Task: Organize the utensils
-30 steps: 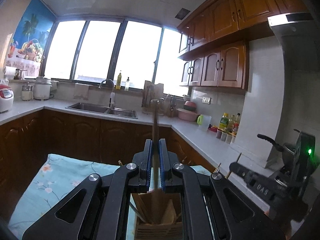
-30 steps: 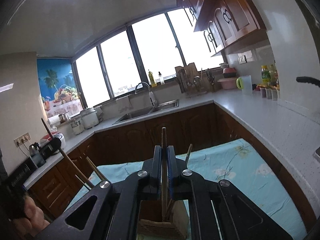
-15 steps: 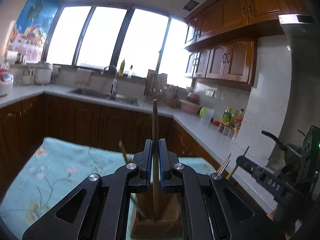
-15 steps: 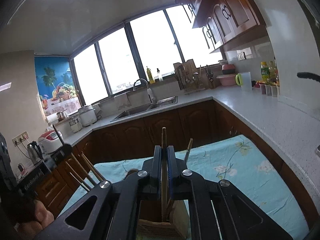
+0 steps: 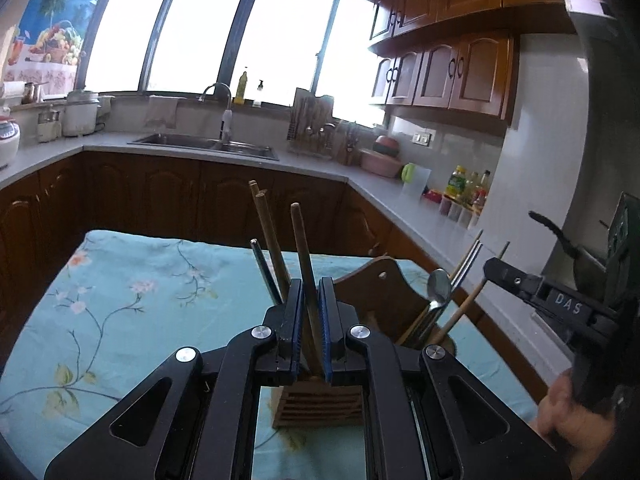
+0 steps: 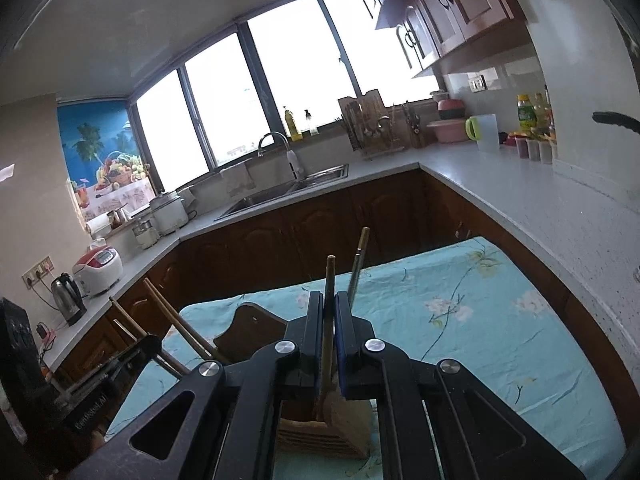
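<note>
**Both grippers lowering chopsticks into the wooden holder**

In the left wrist view, the left gripper [image 5: 309, 312] is clenched on a wooden chopstick [image 5: 301, 248] whose long axis runs from the jaws up toward 12 o'clock, leaning slightly to 11. Its lower end points down at 6 o'clock into the wooden holder [image 5: 320, 404], which stands on the floral cloth [image 5: 120, 292] directly beneath the jaws. More chopsticks [image 5: 270, 240] already stand just beside it at 11 o'clock. A spoon [image 5: 437, 284] sits in the holder's far compartment at 2 o'clock.

In the right wrist view, the right gripper [image 6: 329, 320] is clamped on another chopstick [image 6: 329, 280], nearly upright, with the same holder [image 6: 332, 436] at 6 o'clock below. Both hands look about equally near; I judge the next move a straight drop and release.

Readable writing: "DAS" on the right gripper's body at 3 o'clock in the left view. The lettering on the left gripper's body in the right view is too blurred to read.
</note>
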